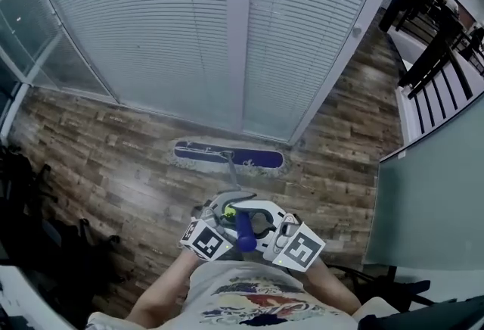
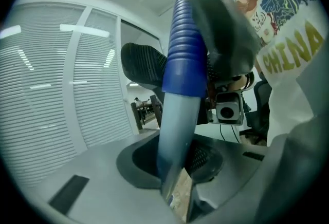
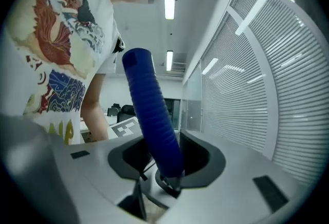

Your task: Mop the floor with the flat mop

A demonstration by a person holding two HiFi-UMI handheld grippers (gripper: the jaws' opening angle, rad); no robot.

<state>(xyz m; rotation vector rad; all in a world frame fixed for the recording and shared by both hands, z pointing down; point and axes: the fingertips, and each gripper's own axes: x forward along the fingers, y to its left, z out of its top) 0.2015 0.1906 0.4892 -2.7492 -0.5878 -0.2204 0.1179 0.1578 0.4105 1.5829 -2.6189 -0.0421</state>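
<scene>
The flat mop's blue head (image 1: pixel 227 155) lies on the wooden floor (image 1: pixel 113 169) against the foot of the blinds. Its silver pole (image 1: pixel 229 173) rises to a ribbed blue grip (image 1: pixel 245 230) in front of my chest. My left gripper (image 1: pixel 227 213) is around the pole just below the grip. In the left gripper view the pole (image 2: pixel 175 130) leans on one jaw notch with a gap on the other side, so my left gripper (image 2: pixel 175 166) is open. My right gripper (image 1: pixel 261 226) is shut on the blue grip (image 3: pixel 154 115), whose lower end sits in the jaw notches of that gripper (image 3: pixel 167 166).
White slatted blinds (image 1: pixel 227 33) behind glass close off the far side. A frosted glass partition (image 1: pixel 431 192) stands on the right, with dark desks and people (image 1: pixel 439 10) beyond it. Black office chairs (image 1: pixel 30 245) crowd the left.
</scene>
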